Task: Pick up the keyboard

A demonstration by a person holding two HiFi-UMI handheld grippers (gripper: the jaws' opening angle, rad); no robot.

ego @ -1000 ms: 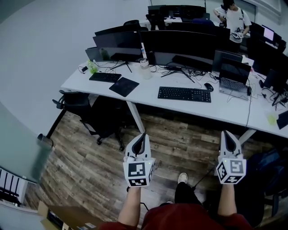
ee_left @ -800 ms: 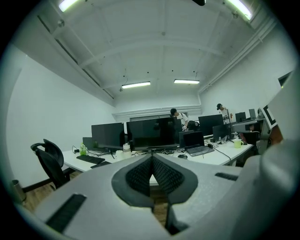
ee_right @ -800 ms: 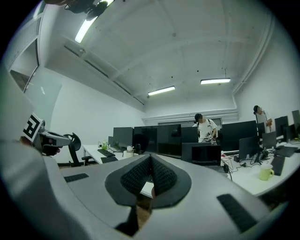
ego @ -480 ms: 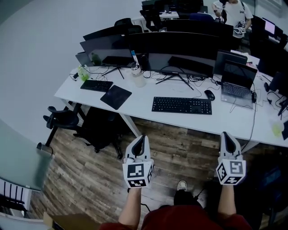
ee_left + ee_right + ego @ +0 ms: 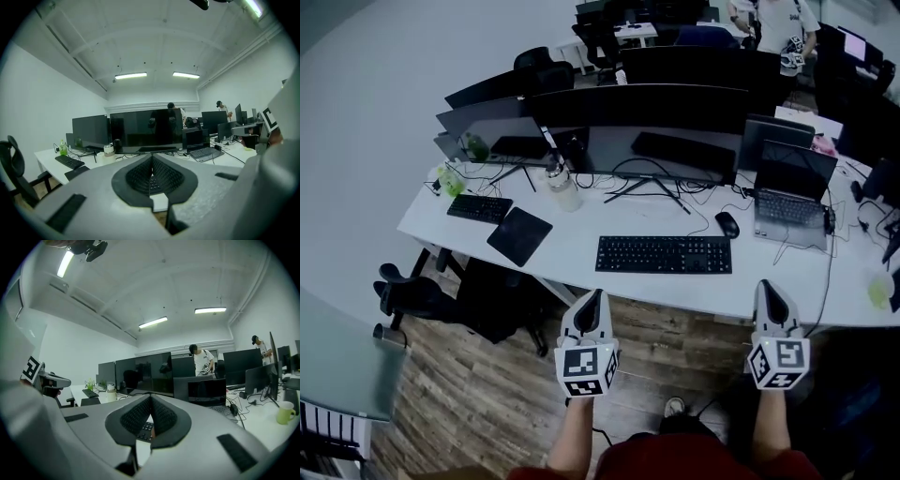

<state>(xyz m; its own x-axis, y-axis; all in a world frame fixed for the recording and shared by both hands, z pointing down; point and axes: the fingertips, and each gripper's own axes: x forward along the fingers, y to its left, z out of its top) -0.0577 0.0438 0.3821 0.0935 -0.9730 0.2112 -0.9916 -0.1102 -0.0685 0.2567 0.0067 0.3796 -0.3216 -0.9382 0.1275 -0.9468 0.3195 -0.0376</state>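
A black keyboard (image 5: 664, 254) lies on the white desk (image 5: 581, 239) in front of a wide dark monitor (image 5: 661, 117) in the head view. My left gripper (image 5: 592, 298) hovers just short of the desk's near edge, left of the keyboard, jaws shut and empty. My right gripper (image 5: 768, 290) hangs at the same edge, right of the keyboard, also shut and empty. In the left gripper view the shut jaws (image 5: 151, 160) hide most of the keyboard (image 5: 153, 183). A few keys of the keyboard (image 5: 145, 430) show below the shut jaws (image 5: 151, 401) in the right gripper view.
A second keyboard (image 5: 478, 208) and a dark pad (image 5: 519, 235) lie at the desk's left, with a bottle (image 5: 562, 185) behind. A mouse (image 5: 727, 224) and open laptop (image 5: 790, 183) sit to the right. A black chair (image 5: 450, 295) stands under the desk's left. A person (image 5: 773, 21) stands far back.
Both grippers have moved forward toward the desk, side by side; the desk and keyboard now lie much closer to them. Both stayed shut.
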